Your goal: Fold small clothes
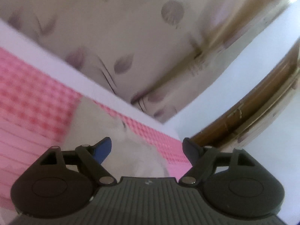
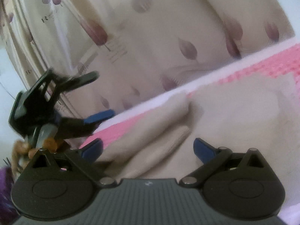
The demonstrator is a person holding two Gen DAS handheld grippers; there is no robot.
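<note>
**Both jaws apart over a pale garment on pink cloth**

Seen from the left wrist: left gripper (image 1: 147,148) nearest, jaws spread wide, nothing pinched between them. Just beyond and below the tips, a pale beige garment (image 1: 97,123) lying blurred on a pink checked cloth (image 1: 33,97). Past that, the white edge of the surface (image 1: 116,93) running diagonally. Farther off, a cream curtain (image 1: 131,37) with mauve leaf shapes, and to the far right a brown wooden frame (image 1: 253,108).

Seen from the right wrist: right gripper (image 2: 148,148) nearest, jaws also standing apart, blue pads clear of the fabric on either side. Directly ahead between the tips, the same garment (image 2: 234,116), with a thick folded ridge (image 2: 159,129) slanting from near centre up toward the far left. Garment spread across the right and middle of the pink cloth (image 2: 271,63), reaching close to the far white edge. At the left, raised beside that edge, the left gripper (image 2: 101,95) again, smeared by motion, its two fingers splayed and empty, not touching the garment. Behind everything, the leaf-patterned curtain (image 2: 168,28).
</note>
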